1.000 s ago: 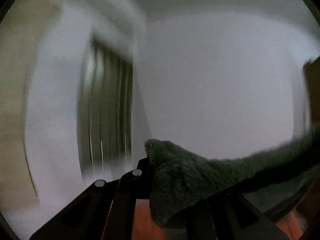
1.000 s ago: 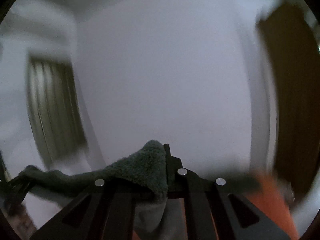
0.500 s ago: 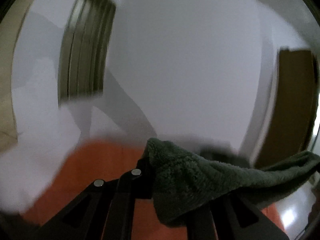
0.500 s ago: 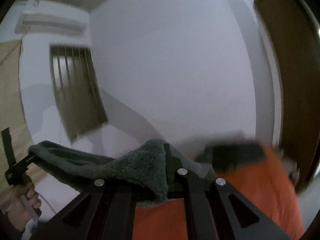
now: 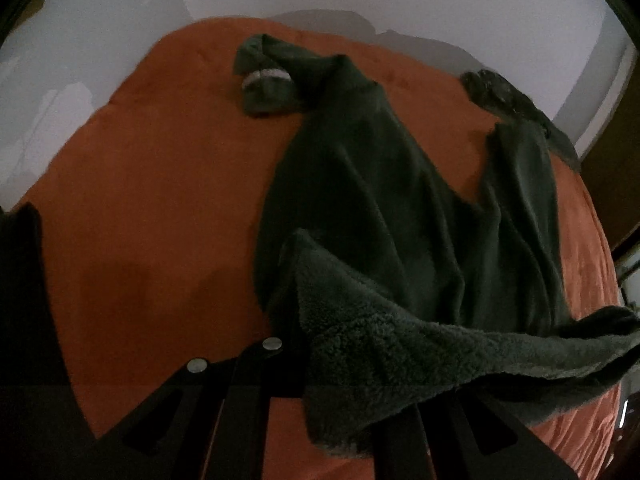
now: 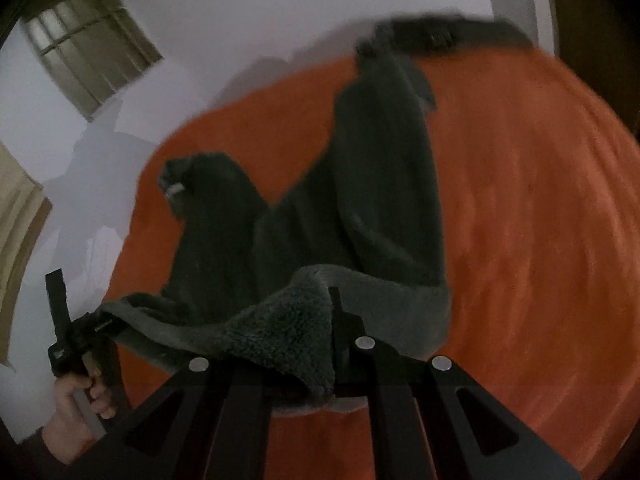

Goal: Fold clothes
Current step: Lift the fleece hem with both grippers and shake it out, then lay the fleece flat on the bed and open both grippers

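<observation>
Both grippers — left gripper (image 5: 304,344) and right gripper (image 6: 332,320) — clamped on the dark green fleecy trousers (image 5: 400,200), have swung down, legs now spread over the orange bedspread (image 5: 160,200) — ready for folding.

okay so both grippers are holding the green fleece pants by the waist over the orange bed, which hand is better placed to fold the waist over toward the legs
Neither clearly. The left hand-held gripper and the right hand-held gripper each pinch a waistband corner of the green fleece pants, whose legs lie spread on the orange bed. Moving both together looks best.
</observation>
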{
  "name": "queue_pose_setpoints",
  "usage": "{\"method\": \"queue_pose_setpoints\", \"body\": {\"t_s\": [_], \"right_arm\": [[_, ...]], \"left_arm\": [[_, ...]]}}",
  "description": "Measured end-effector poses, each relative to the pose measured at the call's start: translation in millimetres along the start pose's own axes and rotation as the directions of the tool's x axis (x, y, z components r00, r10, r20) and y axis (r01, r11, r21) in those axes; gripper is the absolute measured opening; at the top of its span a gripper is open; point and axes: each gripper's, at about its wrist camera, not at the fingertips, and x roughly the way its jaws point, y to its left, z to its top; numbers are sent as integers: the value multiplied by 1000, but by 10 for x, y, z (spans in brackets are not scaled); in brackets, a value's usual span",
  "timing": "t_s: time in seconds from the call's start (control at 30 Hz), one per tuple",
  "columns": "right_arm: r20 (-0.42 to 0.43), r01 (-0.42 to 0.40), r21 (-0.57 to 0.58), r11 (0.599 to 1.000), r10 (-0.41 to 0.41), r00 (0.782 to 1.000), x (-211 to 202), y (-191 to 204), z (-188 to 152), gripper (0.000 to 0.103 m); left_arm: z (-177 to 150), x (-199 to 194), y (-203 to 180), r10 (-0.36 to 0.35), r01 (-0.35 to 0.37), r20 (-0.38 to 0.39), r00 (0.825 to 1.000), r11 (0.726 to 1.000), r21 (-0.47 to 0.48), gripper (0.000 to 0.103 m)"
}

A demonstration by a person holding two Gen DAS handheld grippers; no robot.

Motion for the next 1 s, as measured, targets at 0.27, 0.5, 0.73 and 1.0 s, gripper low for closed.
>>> {"method": "queue_pose_setpoints", "body": {"t_s": [0.27,0.5,0.73,1.0], "right_arm": [[-107,28,57,998,-22,994,91,-286,-675,5],[-139,60,-57,997,-68,988,-42,-355,-1226,6],[-160,81,-134,988,-103,982,130,-367,-1692,7],[-159,42,-209,977,-77,984,62,-406,-1725,25]], "left_arm": [[-587,-100,109,-35,45,-76,997,991,128,8],[-1341,-181,146,-25,58,-111,994,951,304,10],[-1674,-152,233,-23,49,-85,996,949,311,14],[-1671,-181,430,-45,68,-79,996,946,316,51]]}}
